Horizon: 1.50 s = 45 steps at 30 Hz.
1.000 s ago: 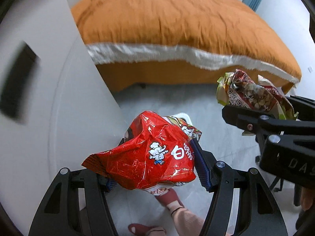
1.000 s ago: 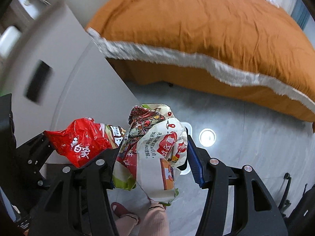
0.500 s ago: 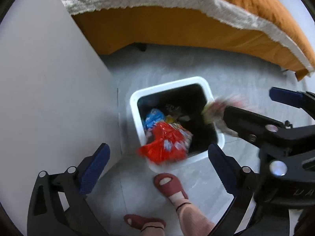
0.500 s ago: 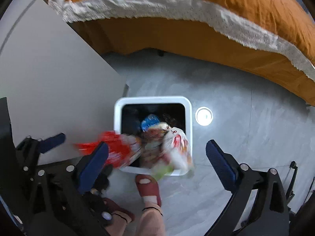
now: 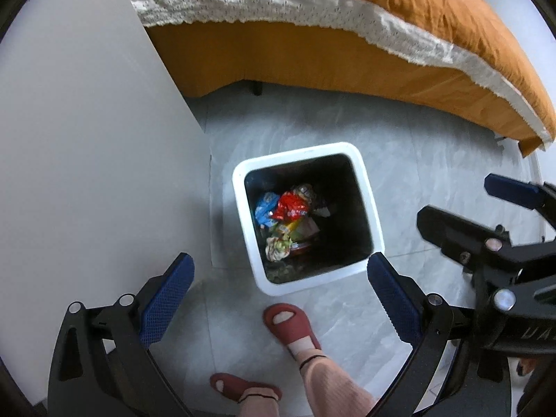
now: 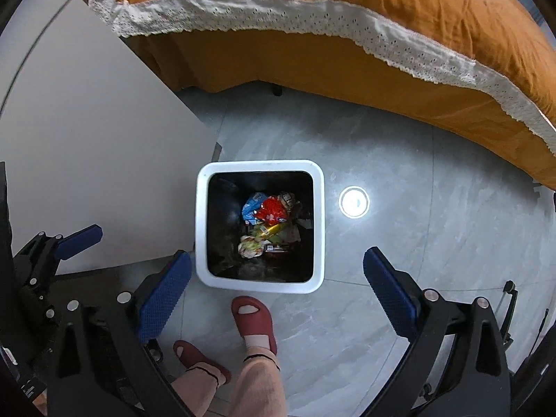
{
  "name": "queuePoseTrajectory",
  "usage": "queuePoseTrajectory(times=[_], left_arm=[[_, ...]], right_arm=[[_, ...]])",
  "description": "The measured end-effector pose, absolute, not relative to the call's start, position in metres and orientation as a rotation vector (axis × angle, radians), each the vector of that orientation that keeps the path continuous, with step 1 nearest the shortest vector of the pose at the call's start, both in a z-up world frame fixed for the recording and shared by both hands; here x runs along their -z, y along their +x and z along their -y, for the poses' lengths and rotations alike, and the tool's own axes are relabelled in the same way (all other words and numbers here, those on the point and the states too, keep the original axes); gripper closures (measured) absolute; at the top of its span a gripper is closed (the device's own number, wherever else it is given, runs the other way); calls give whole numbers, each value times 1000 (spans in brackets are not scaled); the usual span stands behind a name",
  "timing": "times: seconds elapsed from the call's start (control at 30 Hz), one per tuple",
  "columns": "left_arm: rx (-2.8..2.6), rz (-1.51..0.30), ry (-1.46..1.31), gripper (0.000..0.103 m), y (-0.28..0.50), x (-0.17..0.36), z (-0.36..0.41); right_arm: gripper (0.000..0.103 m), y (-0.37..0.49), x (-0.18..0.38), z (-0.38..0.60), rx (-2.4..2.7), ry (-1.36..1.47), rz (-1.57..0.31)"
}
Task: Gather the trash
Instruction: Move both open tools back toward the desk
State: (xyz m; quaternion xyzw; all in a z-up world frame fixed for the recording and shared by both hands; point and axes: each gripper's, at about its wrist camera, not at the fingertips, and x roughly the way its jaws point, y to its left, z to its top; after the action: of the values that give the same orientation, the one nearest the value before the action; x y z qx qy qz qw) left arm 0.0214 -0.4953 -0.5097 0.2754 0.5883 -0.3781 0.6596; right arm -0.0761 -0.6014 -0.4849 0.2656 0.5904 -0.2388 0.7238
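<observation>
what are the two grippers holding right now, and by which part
Nothing. The left gripper and right gripper both hang open and empty above the trash bin; the red wrapper lies inside it.

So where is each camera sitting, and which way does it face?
Left wrist: on the left claw, facing down at the white square trash bin; red slippers show, and the right claw.
Right wrist: on the right claw, facing down at the bin; slippers and the left claw show.
Shared: bin, orange bed.

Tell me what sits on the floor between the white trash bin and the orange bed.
In the right wrist view, only bare grey floor lies between the trash bin and the bed; a round bright spot sits to the bin's side.
</observation>
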Motion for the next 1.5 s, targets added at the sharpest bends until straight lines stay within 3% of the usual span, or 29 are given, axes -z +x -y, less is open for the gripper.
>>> queuePoseTrajectory(times=[0.33, 0.93, 1.5], left_arm=[[884, -1188, 586, 5, -1, 407, 474], [690, -768, 319, 5, 34, 168, 362], [302, -608, 264, 5, 145, 108, 189]], right_arm=[[5, -93, 408, 581, 536, 578, -1201], [5, -44, 183, 524, 330, 417, -773], [5, 119, 119, 366, -105, 63, -693]])
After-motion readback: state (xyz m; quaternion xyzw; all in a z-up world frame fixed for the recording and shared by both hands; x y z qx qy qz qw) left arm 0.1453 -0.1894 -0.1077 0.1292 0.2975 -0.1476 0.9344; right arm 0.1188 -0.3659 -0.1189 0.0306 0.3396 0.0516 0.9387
